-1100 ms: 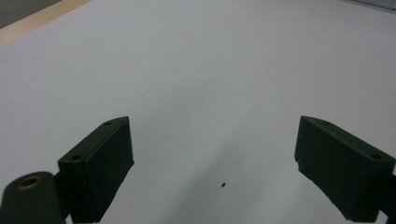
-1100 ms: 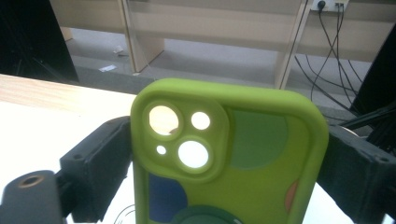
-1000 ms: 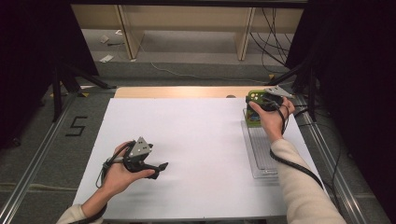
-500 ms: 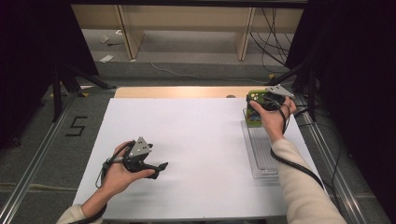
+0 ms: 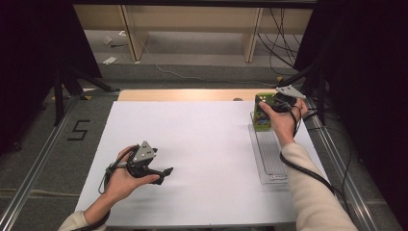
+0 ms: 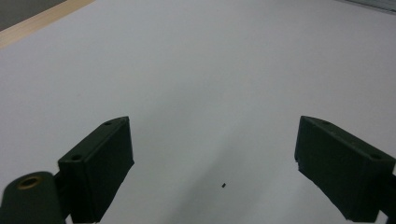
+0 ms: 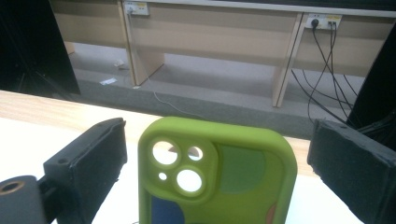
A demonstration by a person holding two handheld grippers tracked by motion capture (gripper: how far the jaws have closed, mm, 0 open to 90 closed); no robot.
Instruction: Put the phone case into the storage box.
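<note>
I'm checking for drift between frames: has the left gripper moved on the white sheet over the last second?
No. In the high view the left gripper sits at the same spot relative to the white sheet's near edge.

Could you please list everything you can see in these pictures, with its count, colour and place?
Soft green phone case with camera cutouts: one, lime green with blue and darker green patches, upright at the far right of the table, between the right gripper's jaws with gaps on both sides.
Clear ridged plastic tray: one, transparent, flat along the table's right edge, nearer the person than the case.
White table sheet: one, white, covering the table top.
Wooden strip: one, light brown, along the table's far edge.
Wall sockets with cables: several, white with black leads, on the far wall.
Left gripper: one, black, jaws open, over the near left of the sheet.
Right gripper: one, black, jaws open around the case.
</note>
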